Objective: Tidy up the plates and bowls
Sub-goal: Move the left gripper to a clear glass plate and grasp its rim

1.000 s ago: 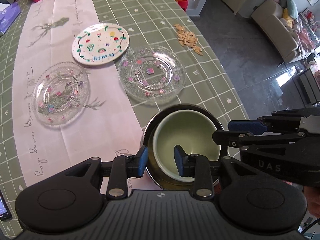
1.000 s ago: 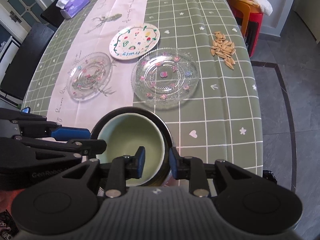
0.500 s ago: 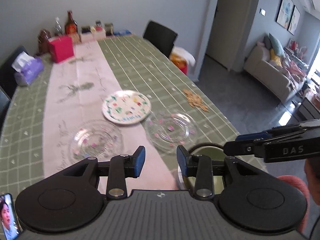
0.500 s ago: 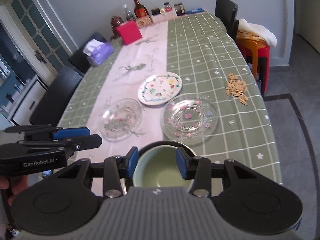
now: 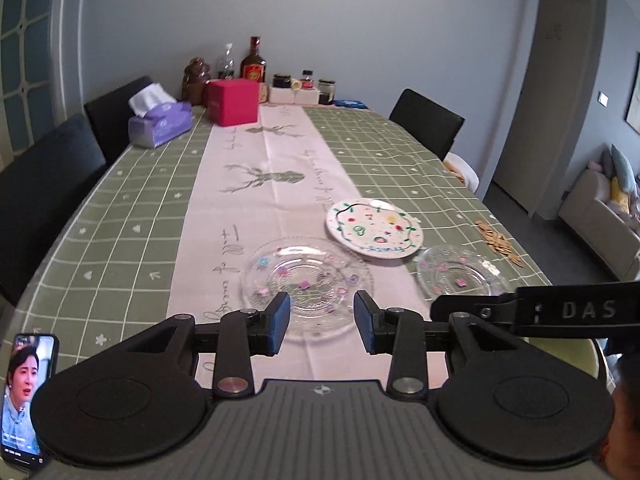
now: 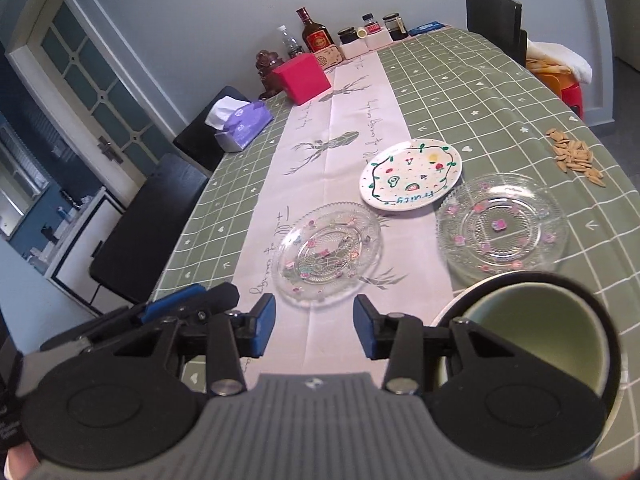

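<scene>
Three plates lie on the table: a clear glass plate (image 5: 304,280) (image 6: 328,252) just ahead of both grippers, a white painted plate (image 5: 374,228) (image 6: 412,176) behind it, and a second glass plate (image 5: 460,276) (image 6: 500,228) to the right. A pale green bowl (image 6: 540,320) (image 5: 576,354) sits nested in a dark-rimmed bowl (image 6: 600,304) at the near edge. My left gripper (image 5: 322,320) (image 6: 224,294) is open with nothing between its pads. My right gripper (image 6: 314,326) (image 5: 440,306) is also open and empty, left of the bowls.
A purple tissue box (image 5: 160,124), a red box (image 5: 234,102) and bottles and jars (image 5: 254,66) stand at the far end. Seeds (image 6: 576,156) lie near the right edge. A phone (image 5: 24,396) rests at the near left. Dark chairs (image 6: 152,216) line the sides.
Both grippers have come off the rim of the nested bowls, widened, and swung left and back. The bowls stay at the near edge. The near glass plate now lies ahead of both.
</scene>
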### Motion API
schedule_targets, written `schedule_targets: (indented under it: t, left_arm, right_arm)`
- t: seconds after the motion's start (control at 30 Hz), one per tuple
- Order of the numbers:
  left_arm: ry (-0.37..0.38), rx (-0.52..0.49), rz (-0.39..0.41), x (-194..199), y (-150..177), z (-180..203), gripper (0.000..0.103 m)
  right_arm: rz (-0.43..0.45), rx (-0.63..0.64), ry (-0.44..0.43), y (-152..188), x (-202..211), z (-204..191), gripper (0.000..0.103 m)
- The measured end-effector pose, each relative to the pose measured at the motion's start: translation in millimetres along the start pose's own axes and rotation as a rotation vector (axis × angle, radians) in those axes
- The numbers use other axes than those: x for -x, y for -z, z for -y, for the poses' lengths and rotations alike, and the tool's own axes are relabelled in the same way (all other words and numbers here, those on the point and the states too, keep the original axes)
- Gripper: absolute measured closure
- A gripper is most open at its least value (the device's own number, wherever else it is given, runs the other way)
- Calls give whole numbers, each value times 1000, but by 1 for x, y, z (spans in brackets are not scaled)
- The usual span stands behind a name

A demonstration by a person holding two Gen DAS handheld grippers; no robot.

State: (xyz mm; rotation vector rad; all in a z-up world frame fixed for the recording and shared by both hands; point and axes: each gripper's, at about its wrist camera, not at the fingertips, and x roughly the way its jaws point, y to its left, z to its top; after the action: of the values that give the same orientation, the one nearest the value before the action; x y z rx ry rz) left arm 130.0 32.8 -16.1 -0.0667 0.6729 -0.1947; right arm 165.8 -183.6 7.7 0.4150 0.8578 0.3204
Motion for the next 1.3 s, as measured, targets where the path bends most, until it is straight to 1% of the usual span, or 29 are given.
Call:
schedule_targets:
  t: [0.17,0.3,0.4,0.43,0.47,0.53,0.6,0.7,0.8,0.9,1.0,1.1,1.17,1.2,1.3]
  left_arm:
    - [-9,51,-3,-25,-7,-25,59]
    - [-64,60,-6,-50,-14,-41,59]
    - [-77,95,-14,-68,-17,-55,59]
    - [-77,106,-12,-74,-18,-59,59]
    - [-75,118,-6,-79,-18,-64,58]
    - [-84,135,1,-89,-18,-72,52]
    - [-89,145,-14,-100,-17,-78,51]
    - [-69,181,-41,-112,-14,-88,51]
    - [-68,191,-56,-120,-11,-94,51]
    - [-66,210,-77,-127,-7,-98,51]
    - [-55,221,-92,-134,-5,-99,51]
    - [-29,216,-87,-140,-4,-97,51]
    - [-13,214,-87,-144,-5,-95,51]
    - [-11,213,-96,-147,-5,-94,52]
    - [-12,208,-92,-152,-4,-92,60]
  right_arm:
    - [21,-15,72,-4,-40,-14,60]
    - [35,7,147,-10,-68,-20,60]
    - [39,-12,191,-15,-85,-15,59]
    - [37,-25,198,-17,-90,-12,58]
    - [37,-37,206,-18,-94,-10,54]
    - [41,-55,228,-19,-101,-5,49]
    - [34,-74,233,-19,-108,0,49]
    - [17,-109,232,-19,-118,8,49]
    - [7,-149,207,-21,-124,16,50]
    - [3,-164,204,-21,-129,20,50]
    - [4,-171,210,-20,-132,24,50]
    - [-3,-181,210,-19,-136,29,51]
    - [-6,-186,207,-18,-138,31,54]
    - [-1,-180,208,-18,-138,31,54]
    - [2,-157,205,-18,-141,28,54]
